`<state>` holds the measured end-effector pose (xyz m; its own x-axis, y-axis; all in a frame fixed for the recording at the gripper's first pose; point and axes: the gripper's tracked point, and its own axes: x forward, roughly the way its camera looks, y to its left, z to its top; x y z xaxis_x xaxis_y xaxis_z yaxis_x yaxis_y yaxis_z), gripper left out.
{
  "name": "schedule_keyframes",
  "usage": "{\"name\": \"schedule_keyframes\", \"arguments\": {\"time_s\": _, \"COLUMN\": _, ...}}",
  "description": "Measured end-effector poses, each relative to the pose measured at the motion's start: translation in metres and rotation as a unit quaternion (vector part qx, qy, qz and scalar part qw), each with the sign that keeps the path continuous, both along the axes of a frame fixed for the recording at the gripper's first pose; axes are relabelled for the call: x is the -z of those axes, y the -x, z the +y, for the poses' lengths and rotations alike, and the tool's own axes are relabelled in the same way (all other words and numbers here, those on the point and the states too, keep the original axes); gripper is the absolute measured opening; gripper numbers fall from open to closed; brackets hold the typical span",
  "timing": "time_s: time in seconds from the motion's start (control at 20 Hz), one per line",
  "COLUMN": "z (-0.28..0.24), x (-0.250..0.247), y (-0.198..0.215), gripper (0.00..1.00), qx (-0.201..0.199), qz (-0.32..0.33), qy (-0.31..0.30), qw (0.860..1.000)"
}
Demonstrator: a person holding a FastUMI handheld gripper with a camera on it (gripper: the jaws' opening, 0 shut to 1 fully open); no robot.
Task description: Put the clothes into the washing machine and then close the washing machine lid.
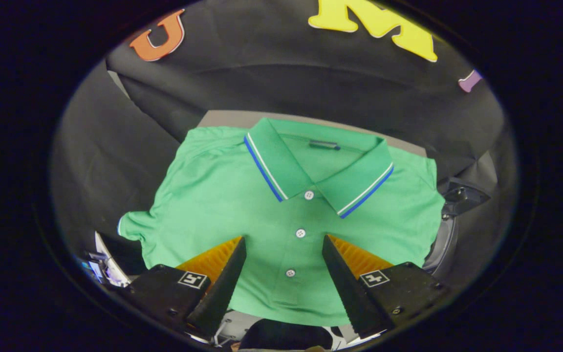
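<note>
Right under the tongs [284, 240] lies a green polo shirt [223, 195], spread flat and face up on a grey table [232, 119]. Its collar [318, 166] points away from the tongs, folded down neatly, with blue and white stripes along the edge and a small dark tag inside the neck. Three white buttons [300, 233] run down the placket; the middle one sits pretty much in line with the fingertips, and the lowest one sits right in the gap between the two fingers. One short sleeve [132, 227] sticks out to the left, with a thin white-and-blue trim on the cuff.

The tongs are spread wide apart and have hold of nothing, with the shirt's lower front showing between them. Can't really tell if the tips are touching the fabric or just hanging above it.

Past the shirt's right edge there's a curved grey rim [445, 239] with a dark hinge-like bit [462, 198] above it, probably the washing machine, though most of it is hidden. Black cloth [311, 83] hangs behind the table and round both sides.
</note>
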<state>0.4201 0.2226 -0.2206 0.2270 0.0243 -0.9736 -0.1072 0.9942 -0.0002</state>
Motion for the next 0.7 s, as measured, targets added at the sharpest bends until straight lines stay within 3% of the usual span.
{"name": "schedule_keyframes", "arguments": {"time_s": 0.2, "z": 0.011, "x": 0.009, "y": -0.002, "gripper": 0.94, "qx": -0.037, "qz": -0.016, "qy": 0.019, "qw": 0.999}}
{"name": "schedule_keyframes", "arguments": {"time_s": 0.35, "z": 0.006, "x": 0.008, "y": -0.004, "gripper": 0.89, "qx": -0.014, "qz": -0.005, "qy": 0.006, "qw": 1.0}}
{"name": "schedule_keyframes", "arguments": {"time_s": 0.5, "z": 0.007, "x": 0.006, "y": -0.004, "gripper": 0.78, "qx": -0.024, "qz": -0.013, "qy": 0.009, "qw": 1.0}}
{"name": "schedule_keyframes", "arguments": {"time_s": 0.7, "z": 0.005, "x": 0.008, "y": -0.01, "gripper": 0.26, "qx": -0.021, "qz": -0.01, "qy": -0.015, "qw": 1.0}}
